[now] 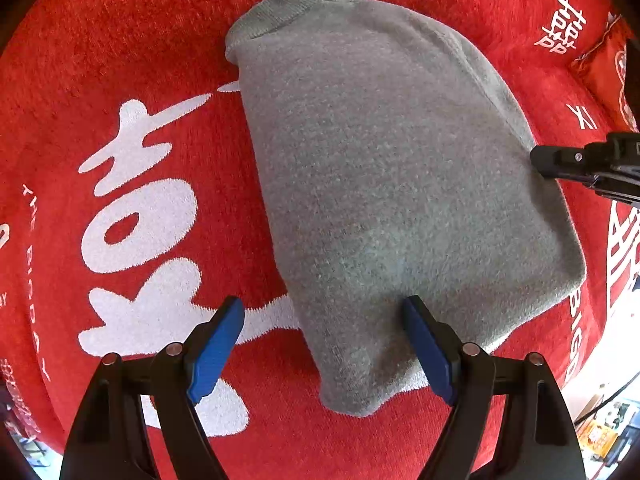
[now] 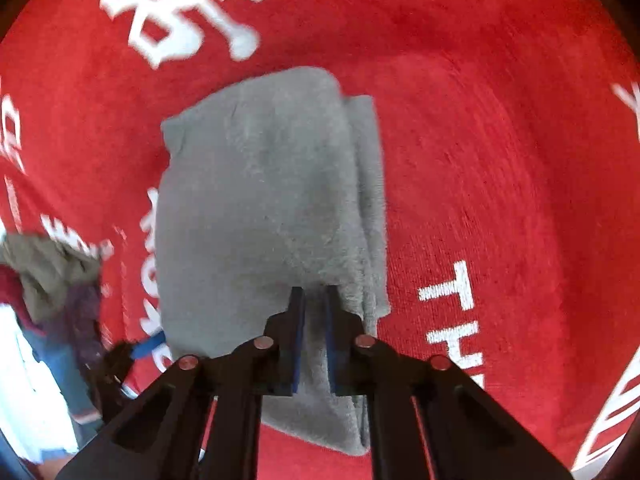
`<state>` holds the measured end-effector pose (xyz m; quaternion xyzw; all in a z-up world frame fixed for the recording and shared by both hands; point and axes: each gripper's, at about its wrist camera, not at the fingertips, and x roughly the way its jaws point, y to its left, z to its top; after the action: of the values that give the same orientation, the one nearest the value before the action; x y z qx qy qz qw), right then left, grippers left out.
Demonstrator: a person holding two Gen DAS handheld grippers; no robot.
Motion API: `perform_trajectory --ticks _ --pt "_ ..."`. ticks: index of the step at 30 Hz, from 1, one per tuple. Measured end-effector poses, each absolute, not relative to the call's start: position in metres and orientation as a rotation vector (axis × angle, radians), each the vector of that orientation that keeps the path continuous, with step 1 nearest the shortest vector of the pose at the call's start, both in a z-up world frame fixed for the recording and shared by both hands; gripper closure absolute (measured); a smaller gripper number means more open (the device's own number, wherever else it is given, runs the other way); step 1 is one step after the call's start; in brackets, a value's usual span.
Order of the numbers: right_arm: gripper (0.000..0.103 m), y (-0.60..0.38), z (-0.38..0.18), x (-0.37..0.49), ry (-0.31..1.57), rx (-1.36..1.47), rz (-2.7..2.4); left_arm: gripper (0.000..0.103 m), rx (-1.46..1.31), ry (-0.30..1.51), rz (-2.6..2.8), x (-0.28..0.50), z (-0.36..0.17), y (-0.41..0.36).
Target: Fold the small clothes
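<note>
The red blanket (image 1: 120, 60) carries white Chinese characters and the words "THE BIG DAY". On it lies the folded grey sweater (image 1: 380, 180). The left tool (image 1: 320, 344) hovers over the sweater's near corner, jaws wide apart. The right tool (image 2: 314, 300) is clamped on the sweater's edge.

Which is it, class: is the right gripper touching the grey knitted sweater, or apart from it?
Touching. The right wrist view shows the right gripper with its blue-padded jaws nearly closed, pinching a fold of the grey knitted sweater between them.
</note>
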<state>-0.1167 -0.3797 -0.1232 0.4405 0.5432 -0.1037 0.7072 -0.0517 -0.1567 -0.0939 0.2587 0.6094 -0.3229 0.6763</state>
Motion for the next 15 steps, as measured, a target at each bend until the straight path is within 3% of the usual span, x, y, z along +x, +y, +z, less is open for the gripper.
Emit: perform_trajectory --ticks 6,9,15 --pt "0.094 -0.384 -0.111 -0.134 1.208 0.977 -0.239 0.021 0.571 1.380 -0.715 -0.047 -0.095 -0.158" --pt "0.085 -0.392 -0.104 -0.147 1.241 0.944 -0.277 0.021 0.574 1.379 -0.713 -0.046 -0.095 -0.158" --pt "0.079 -0.396 -0.105 -0.168 1.216 1.024 -0.293 0.021 0.581 1.381 -0.713 -0.046 -0.097 -0.161"
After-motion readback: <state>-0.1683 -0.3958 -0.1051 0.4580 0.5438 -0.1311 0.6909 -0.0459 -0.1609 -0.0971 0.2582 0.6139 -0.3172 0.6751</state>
